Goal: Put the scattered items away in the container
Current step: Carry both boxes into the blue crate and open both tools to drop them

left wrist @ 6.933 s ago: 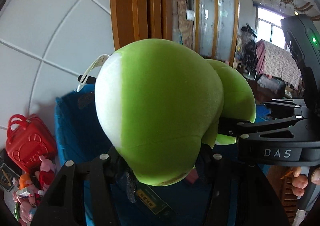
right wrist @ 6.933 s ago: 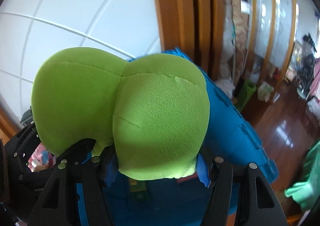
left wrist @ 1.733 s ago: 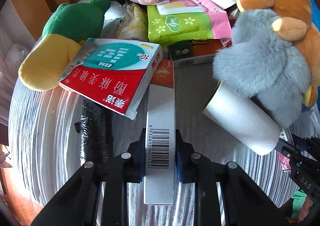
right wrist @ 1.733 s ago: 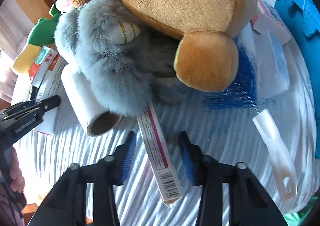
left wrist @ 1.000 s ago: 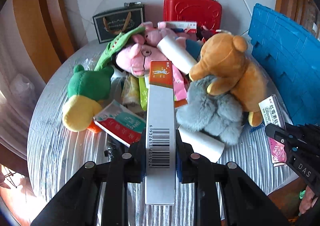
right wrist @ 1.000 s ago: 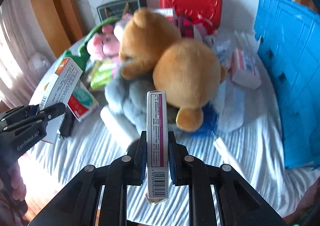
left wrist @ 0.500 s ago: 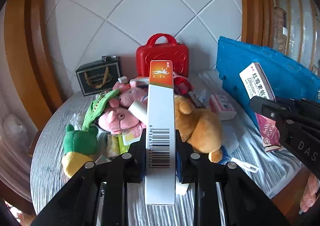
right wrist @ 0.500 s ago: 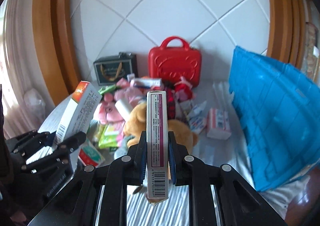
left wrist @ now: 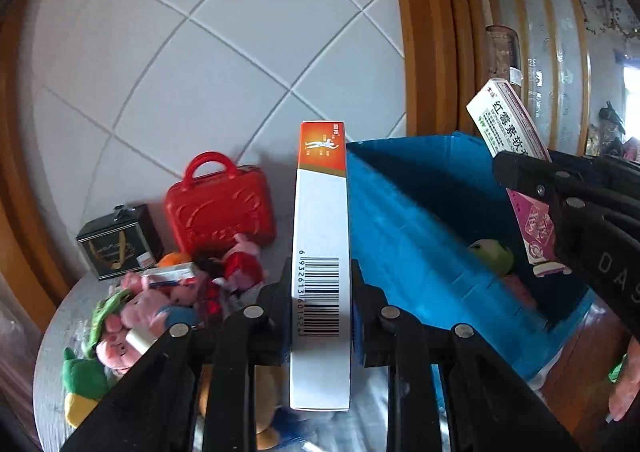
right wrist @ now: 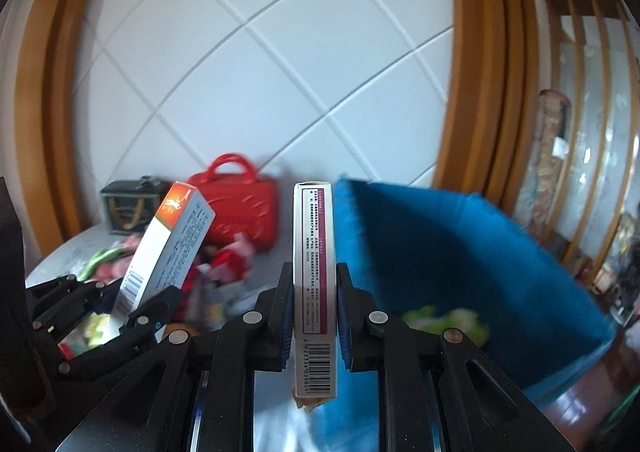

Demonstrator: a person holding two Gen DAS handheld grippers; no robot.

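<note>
Two fisheye wrist cameras, side by side above the table edge, each look slightly downward along their own fingers toward a tiled wall, sharing the red case (left wrist: 221,208) and blue container (right wrist: 460,252).

Bright daylight fills both fisheye views, whose dark corners bend the white tiled wall (right wrist: 280,64) into curves. Motion blur smears the open blue plastic container (right wrist: 460,252) in the right view.

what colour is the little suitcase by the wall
Red suitcase, clearest in the left wrist view.
</note>
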